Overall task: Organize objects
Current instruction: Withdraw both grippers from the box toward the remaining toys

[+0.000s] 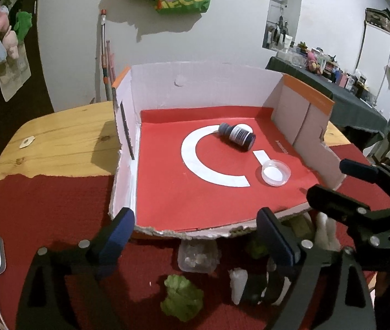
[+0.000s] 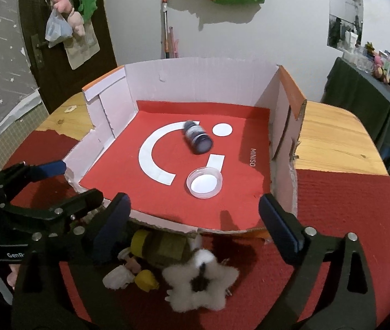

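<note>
Right wrist view: right hand-held gripper (image 2: pixel 195 220) was spread, empty, above the white star plush (image 2: pixel 201 280) at lower centre.
Left hand-held gripper (image 1: pixel 195 231): also spread, holding nothing.
Advice: pinch the plush by its middle, then lift it into the box (image 2: pixel 195 77).

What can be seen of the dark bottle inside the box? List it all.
The dark bottle is a small dark blue, nearly black cylinder with a ribbed cap and a white printed label, clearest in the left wrist view. Its material cannot be told. It lies on its side, capped, on the red floor of the cardboard box, overlapping one end of the white arc printed there. It lies apart from the clear round dish nearer the open front. Nothing grips it; its contents are not visible.
</note>
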A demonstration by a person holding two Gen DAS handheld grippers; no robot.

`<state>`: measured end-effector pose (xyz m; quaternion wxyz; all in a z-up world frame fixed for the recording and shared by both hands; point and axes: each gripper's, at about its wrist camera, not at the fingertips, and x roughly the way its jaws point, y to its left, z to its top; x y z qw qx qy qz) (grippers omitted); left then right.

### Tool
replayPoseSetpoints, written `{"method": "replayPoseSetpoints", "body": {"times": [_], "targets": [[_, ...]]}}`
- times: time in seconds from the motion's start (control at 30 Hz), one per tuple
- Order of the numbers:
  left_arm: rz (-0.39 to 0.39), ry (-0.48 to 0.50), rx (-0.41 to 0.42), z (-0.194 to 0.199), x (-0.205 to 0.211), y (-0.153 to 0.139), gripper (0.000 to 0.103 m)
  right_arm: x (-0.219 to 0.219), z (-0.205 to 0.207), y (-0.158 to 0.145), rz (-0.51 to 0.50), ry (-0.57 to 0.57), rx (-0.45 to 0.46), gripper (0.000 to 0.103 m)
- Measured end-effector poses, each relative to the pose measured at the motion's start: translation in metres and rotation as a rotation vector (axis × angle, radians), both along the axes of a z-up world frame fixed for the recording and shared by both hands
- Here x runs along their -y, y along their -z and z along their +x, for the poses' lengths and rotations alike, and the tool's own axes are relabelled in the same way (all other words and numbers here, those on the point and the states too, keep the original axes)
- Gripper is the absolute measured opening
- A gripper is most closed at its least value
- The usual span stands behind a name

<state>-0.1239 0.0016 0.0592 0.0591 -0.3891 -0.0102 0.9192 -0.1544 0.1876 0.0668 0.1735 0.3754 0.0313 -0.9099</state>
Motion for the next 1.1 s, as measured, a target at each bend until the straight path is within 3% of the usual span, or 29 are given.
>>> {"method": "replayPoseSetpoints", "body": {"times": [0.27, 1.1], "targets": [[0.028, -0.006, 0.005, 0.011, 0.004, -0.002, 0.1, -0.001, 0.013, -0.004, -0.017, -0.008, -0.011, 0.099], [0.016, 0.001, 0.008, 0.04, 0.002, 0.004, 0.102, -0.002, 0.048, -0.002, -0.032, -0.011, -0.029, 0.1]]}}
